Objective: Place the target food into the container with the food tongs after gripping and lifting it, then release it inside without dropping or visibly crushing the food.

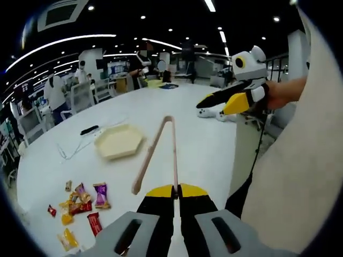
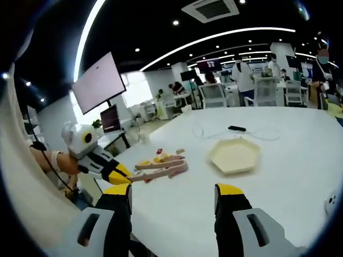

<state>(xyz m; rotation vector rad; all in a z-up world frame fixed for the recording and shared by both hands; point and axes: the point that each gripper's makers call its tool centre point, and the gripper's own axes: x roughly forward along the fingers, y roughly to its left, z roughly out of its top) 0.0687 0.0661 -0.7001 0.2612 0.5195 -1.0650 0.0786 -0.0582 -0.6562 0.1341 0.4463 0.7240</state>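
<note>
The tongs (image 1: 159,151) are clamped at their hinge end between the closed jaws of the left gripper (image 1: 174,191), so the two arms reach forward, their tips slightly apart. The wrapped sweets (image 1: 80,206) lie on the table (image 1: 203,144) left of these jaws, with the tray (image 1: 118,141) ahead for the drop. The right gripper (image 2: 172,194) is held wide open and empty.

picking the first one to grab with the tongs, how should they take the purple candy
Take the purple candy across its narrow width, at mid-body, coming down from above. It lies flat at the pile's edge nearest the hexagonal tray, so the tongs, held in the left gripper, meet no neighbours there.
</note>
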